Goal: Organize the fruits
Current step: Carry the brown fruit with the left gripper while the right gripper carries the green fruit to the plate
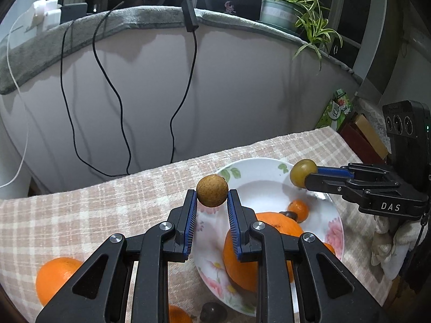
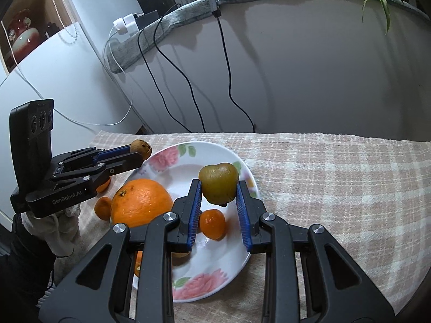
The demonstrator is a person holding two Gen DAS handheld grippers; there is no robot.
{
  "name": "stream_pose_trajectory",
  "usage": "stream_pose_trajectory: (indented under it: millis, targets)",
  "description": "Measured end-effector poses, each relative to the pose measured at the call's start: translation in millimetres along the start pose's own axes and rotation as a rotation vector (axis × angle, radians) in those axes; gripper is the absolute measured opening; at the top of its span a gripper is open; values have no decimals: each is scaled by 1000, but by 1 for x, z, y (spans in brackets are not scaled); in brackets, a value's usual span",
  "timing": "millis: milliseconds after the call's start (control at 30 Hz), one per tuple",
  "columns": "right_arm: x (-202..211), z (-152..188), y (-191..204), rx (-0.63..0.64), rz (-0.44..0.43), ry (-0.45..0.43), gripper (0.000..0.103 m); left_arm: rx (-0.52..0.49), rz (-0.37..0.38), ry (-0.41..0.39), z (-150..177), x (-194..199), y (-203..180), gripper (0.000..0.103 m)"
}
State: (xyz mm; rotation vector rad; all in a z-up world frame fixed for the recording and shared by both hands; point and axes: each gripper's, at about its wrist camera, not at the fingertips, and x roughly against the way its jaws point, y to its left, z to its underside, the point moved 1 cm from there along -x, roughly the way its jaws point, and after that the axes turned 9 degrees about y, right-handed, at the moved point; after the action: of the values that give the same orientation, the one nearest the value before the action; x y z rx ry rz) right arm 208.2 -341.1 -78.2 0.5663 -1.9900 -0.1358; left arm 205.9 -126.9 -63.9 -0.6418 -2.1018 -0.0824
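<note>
My left gripper (image 1: 212, 197) is shut on a small round brown fruit (image 1: 212, 190) and holds it above the near rim of a white flowered plate (image 1: 258, 172). It also shows in the right wrist view (image 2: 141, 154) at the plate's left edge. My right gripper (image 2: 219, 191) is shut on a green-brown fruit (image 2: 218, 183) above the plate (image 2: 212, 277); it shows in the left wrist view (image 1: 305, 176) too. On the plate lie a big orange (image 2: 141, 202) and a small mandarin (image 2: 212, 223).
A checked cloth (image 2: 336, 188) covers the table. Beside the plate lie another orange (image 1: 58, 277), a small mandarin (image 2: 103, 207), a dark fruit (image 1: 211, 312) and an orange piece (image 1: 177, 315). Cables (image 1: 118, 102) hang on the wall behind. Boxes (image 1: 363, 137) stand at the right.
</note>
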Motion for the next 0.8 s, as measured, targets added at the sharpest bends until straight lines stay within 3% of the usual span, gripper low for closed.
stream_pose_trajectory:
  millis: [800]
  targets:
    - [0,0,1,10,13,-3,27,-19,14,-4,-4,1,-6,22]
